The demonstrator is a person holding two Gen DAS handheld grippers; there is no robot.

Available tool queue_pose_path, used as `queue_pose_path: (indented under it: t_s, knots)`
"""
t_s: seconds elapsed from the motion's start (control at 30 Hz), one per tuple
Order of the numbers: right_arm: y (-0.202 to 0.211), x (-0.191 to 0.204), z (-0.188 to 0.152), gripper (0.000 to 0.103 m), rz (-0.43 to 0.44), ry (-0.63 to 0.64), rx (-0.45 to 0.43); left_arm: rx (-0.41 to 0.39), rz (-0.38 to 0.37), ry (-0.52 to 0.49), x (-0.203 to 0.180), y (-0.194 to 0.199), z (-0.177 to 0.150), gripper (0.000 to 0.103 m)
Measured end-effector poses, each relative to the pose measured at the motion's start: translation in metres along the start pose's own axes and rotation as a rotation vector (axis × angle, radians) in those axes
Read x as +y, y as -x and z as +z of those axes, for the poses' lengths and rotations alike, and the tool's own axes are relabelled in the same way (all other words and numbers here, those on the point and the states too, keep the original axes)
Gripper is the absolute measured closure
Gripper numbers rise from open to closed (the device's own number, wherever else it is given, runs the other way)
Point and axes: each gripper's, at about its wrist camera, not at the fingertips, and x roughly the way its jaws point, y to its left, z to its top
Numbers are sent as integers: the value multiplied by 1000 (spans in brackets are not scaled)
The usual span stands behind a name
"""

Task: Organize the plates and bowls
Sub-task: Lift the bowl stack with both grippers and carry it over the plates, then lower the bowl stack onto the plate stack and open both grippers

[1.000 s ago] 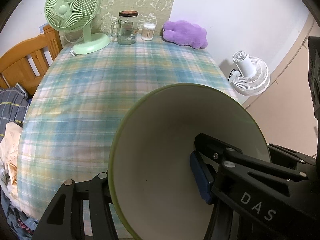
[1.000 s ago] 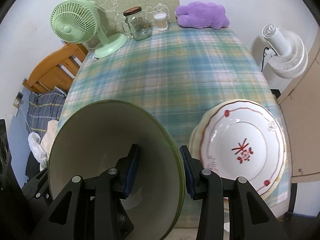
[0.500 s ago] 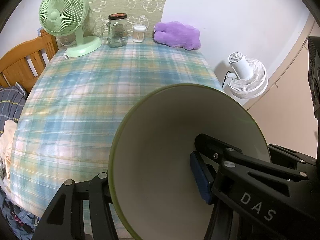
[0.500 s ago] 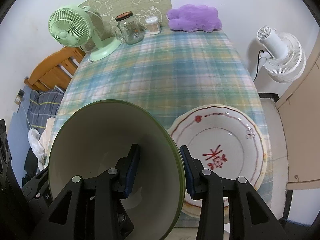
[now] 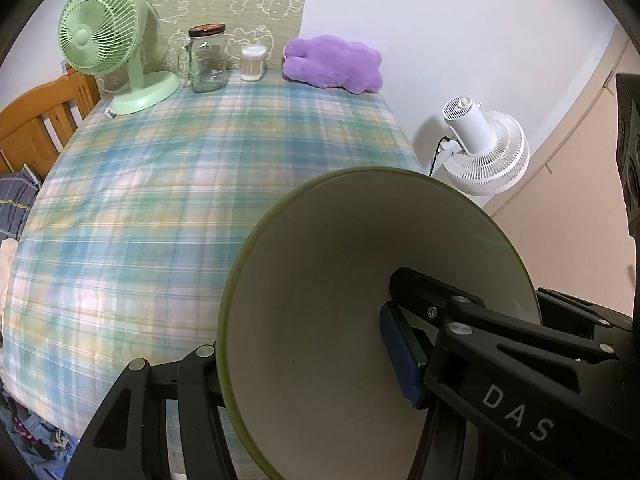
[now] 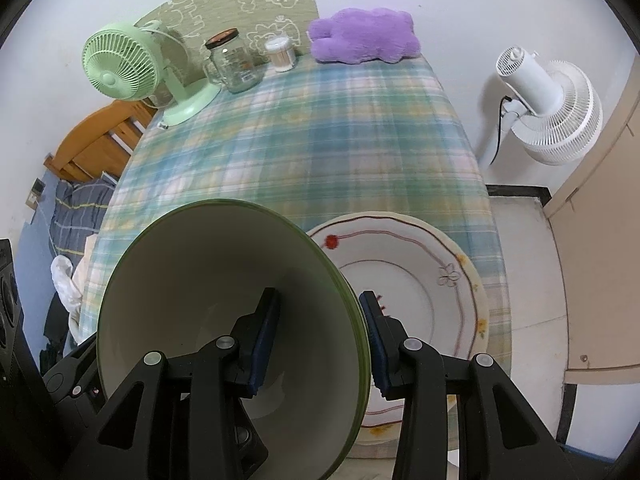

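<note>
A green-rimmed cream bowl (image 5: 328, 300) fills the lower half of the left wrist view; my left gripper (image 5: 308, 356) is shut on its wall, one pad inside and one outside. In the right wrist view my right gripper (image 6: 320, 328) is shut on the wall of a green-rimmed bowl (image 6: 200, 280). Whether this is the same bowl I cannot tell. A white plate with red trim (image 6: 424, 280) lies on the table's near right corner, just right of the bowl and partly hidden by it.
The table has a plaid cloth (image 5: 180, 168). At its far edge stand a green fan (image 5: 108, 40), a glass jar (image 5: 206, 60), a cotton-swab tub (image 5: 253, 62) and a purple plush (image 5: 332, 64). A white floor fan (image 6: 548, 104) stands right of the table; a wooden bed (image 6: 100, 140) is at left.
Both grippers have pulled back toward the near edge with the bowl held. In the right wrist view the plate has slid left and is now partly behind the bowl.
</note>
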Motion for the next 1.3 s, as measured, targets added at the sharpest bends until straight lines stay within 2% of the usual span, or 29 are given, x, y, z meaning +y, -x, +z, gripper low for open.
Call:
queue_pose_path:
  t_s: [0.9, 1.3]
  knots:
    - [-40, -61, 10, 59, -44, -13, 118, 123, -26, 49, -35, -63, -1, 43]
    - [-43, -73, 14, 56, -54, -32, 92, 99, 2, 18, -47, -69, 4, 46]
